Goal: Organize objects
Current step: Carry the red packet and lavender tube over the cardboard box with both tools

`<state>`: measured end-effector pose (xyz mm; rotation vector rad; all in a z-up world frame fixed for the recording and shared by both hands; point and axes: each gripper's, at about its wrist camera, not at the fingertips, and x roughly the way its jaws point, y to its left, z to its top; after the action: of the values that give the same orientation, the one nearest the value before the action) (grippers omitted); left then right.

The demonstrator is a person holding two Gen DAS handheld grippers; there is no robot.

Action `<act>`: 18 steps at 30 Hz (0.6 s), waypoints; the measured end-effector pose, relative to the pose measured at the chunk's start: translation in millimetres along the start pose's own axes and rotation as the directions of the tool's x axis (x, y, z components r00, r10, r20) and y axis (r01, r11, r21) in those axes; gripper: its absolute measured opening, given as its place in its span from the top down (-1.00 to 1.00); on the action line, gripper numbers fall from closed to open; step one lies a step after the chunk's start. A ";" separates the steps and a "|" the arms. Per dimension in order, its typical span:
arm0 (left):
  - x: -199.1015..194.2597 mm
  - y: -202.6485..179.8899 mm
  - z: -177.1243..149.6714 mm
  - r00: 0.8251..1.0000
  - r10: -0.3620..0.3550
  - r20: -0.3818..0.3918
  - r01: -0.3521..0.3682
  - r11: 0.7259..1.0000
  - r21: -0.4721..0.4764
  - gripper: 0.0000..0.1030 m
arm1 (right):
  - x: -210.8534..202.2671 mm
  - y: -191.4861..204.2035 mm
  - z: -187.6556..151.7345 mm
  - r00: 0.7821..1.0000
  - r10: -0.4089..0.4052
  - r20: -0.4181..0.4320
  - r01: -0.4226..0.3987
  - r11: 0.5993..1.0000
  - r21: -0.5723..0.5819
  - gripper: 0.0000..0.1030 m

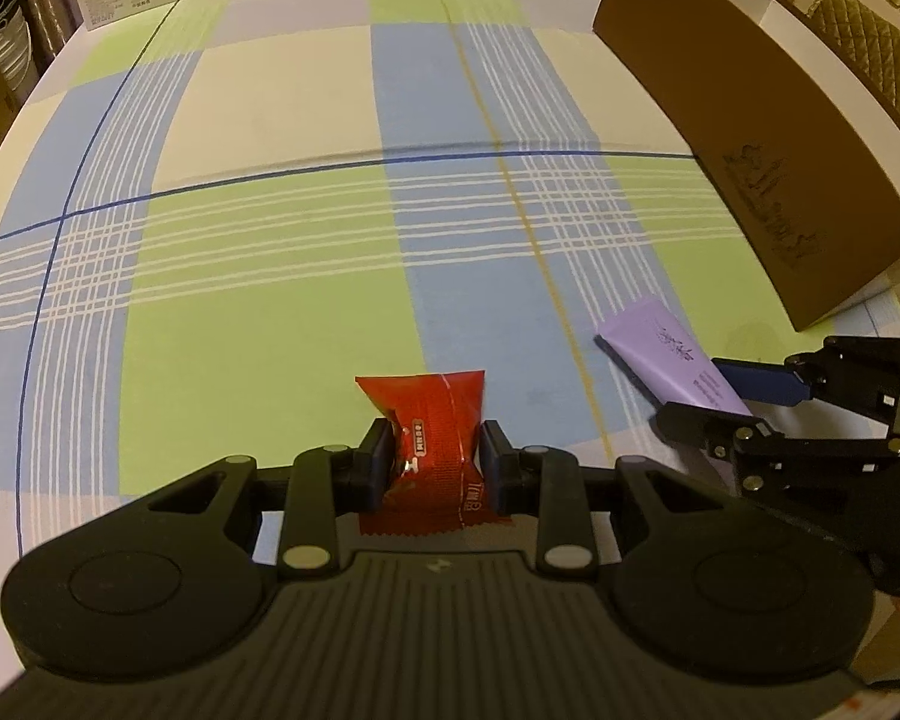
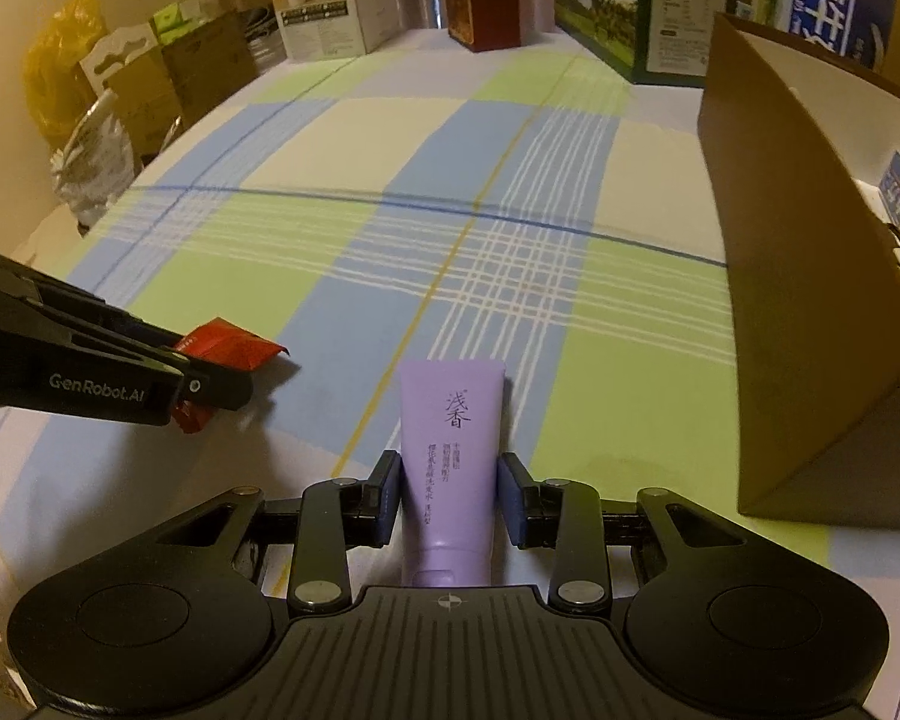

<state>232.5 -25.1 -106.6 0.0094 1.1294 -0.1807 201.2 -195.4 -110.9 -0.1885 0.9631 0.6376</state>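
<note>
My left gripper [image 1: 437, 431] is shut on a red snack packet [image 1: 426, 402], pinching it across its middle just above the plaid tablecloth [image 1: 270, 300]. In the right wrist view the same packet [image 2: 234, 349] sticks out of the left gripper [image 2: 210, 367] at the left. My right gripper [image 2: 450, 463] is shut on a purple tube [image 2: 450, 408] with dark printed characters; both pads press its sides, and the crimped end points away. From the left wrist view the tube [image 1: 660, 354] and right gripper [image 1: 723, 402] sit at the right, close beside the left one.
A tall brown cardboard box [image 2: 810, 300] stands open at the right, close to the tube [image 1: 750, 120]. Several cartons [image 2: 330, 6] and a green box [image 2: 630, 18] line the table's far end. Bags and boxes [image 2: 120, 90] crowd the floor past the left edge.
</note>
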 end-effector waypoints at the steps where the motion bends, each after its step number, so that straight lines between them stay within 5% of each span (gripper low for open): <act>1: -1.9 -1.4 0.4 1.000 0.001 0.005 -0.001 1.000 0.001 0.50 | -3.0 -1.2 0.9 1.000 0.004 0.007 -0.004 1.000 0.005 0.39; 18: -59.8 -48.6 35.4 0.988 -0.044 0.150 0.034 0.997 0.068 0.50 | -92.3 -20.3 34.5 0.970 0.069 0.234 -0.084 0.995 0.056 0.39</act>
<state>232.3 -68.1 -33.5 0.0308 0.9725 -0.2492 199.8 -235.9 -18.8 -0.0179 0.7672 0.6817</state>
